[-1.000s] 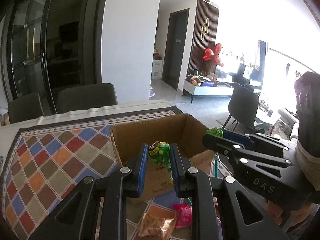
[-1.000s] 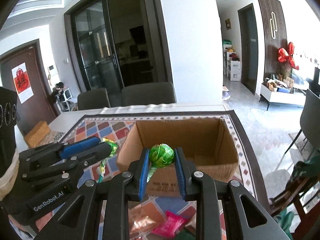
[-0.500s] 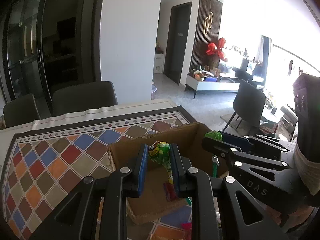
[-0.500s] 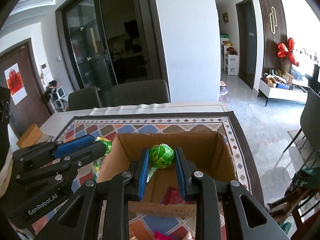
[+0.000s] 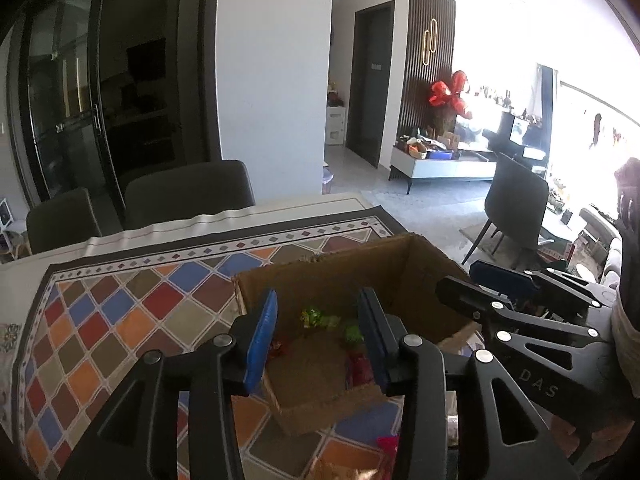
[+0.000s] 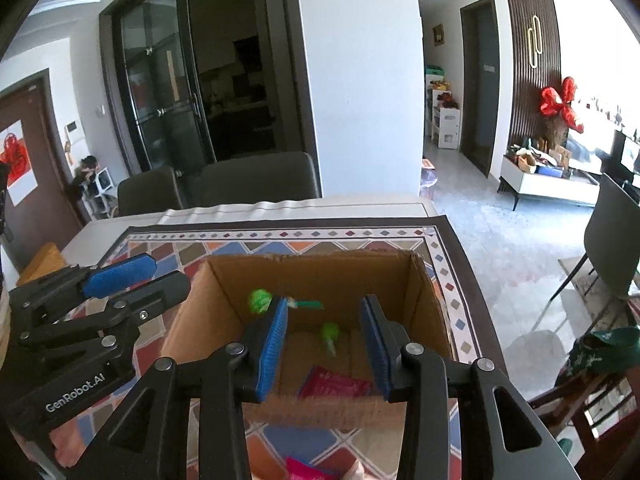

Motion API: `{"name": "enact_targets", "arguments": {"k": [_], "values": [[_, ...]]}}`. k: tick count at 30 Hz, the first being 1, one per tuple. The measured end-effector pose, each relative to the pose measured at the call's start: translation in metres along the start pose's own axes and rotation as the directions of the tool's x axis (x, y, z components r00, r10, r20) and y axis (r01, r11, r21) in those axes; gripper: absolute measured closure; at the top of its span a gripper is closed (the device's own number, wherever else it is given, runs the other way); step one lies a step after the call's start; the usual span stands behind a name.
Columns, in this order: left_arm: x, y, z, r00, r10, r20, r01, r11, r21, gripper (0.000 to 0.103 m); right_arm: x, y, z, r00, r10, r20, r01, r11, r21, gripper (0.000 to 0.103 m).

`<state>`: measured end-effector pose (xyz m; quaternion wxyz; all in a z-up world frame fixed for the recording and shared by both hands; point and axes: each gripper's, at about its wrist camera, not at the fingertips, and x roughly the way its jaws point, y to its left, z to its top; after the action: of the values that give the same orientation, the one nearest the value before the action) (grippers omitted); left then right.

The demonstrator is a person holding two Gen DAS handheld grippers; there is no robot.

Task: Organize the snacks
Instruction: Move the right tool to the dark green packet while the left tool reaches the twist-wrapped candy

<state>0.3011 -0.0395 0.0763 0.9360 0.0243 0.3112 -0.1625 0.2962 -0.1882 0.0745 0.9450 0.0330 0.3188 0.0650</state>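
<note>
An open cardboard box [image 5: 320,260] [image 6: 312,258] stands on the patterned mat. My left gripper [image 5: 318,336] hovers over its near left side, jaws opening, with nothing between the pads. Below it a green lollipop [image 5: 316,318] lies in the box. My right gripper [image 6: 324,340] hangs over the box's near edge, jaws opening too, and holds nothing. One green lollipop [image 6: 259,301] is near the box's left wall, a second [image 6: 330,332] lower on the floor. A red packet [image 6: 334,384] lies inside. Each gripper shows in the other's view: right [image 5: 460,280], left [image 6: 160,276].
The colourful checked mat [image 5: 100,320] covers the table. Loose snack packets [image 5: 386,444] [image 6: 308,470] lie on it in front of the box. Dark chairs [image 5: 188,188] [image 6: 256,176] stand at the far side. The table's right edge drops to the floor beside another chair [image 5: 516,200].
Both grippers moved forward over the box with their green lollipops, then opened. The lollipops have left the pads and are down in the box.
</note>
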Motion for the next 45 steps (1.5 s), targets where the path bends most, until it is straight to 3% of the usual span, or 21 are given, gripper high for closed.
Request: {"name": "enact_targets", "arguments": {"k": [11, 22, 31, 36, 41, 45], "values": [[-0.061, -0.010, -0.033, 0.999, -0.010, 0.030, 0.011, 0.999, -0.034, 0.054, -0.055, 0.012, -0.027, 0.999, 0.039, 0.039, -0.039, 0.999, 0.001, 0.063], [-0.105, -0.021, -0.072, 0.999, 0.006, 0.033, -0.005, 0.999, -0.043, 0.050, -0.094, 0.020, -0.066, 0.998, 0.033, 0.052, -0.034, 0.999, 0.006, 0.053], [-0.118, -0.029, -0.111, 0.997, 0.062, 0.044, -0.063, 0.998, 0.003, 0.049, -0.110, 0.026, -0.106, 0.998, -0.036, 0.057, 0.036, 0.999, -0.013, 0.053], [-0.120, -0.035, -0.133, 0.997, 0.062, 0.043, -0.063, 0.998, 0.007, 0.049, -0.109, 0.025, -0.127, 1.000, -0.025, 0.009, 0.025, 1.000, 0.007, 0.053], [-0.119, -0.040, -0.151, 0.998, 0.053, 0.040, -0.054, 0.998, 0.018, 0.049, -0.111, 0.024, -0.152, 0.998, -0.056, 0.016, 0.055, 0.998, 0.008, 0.053], [-0.111, -0.044, -0.167, 1.000, 0.019, -0.009, -0.019, 1.000, 0.014, 0.049, -0.111, 0.026, -0.166, 0.998, -0.067, 0.009, 0.067, 0.998, 0.004, 0.053]]}}
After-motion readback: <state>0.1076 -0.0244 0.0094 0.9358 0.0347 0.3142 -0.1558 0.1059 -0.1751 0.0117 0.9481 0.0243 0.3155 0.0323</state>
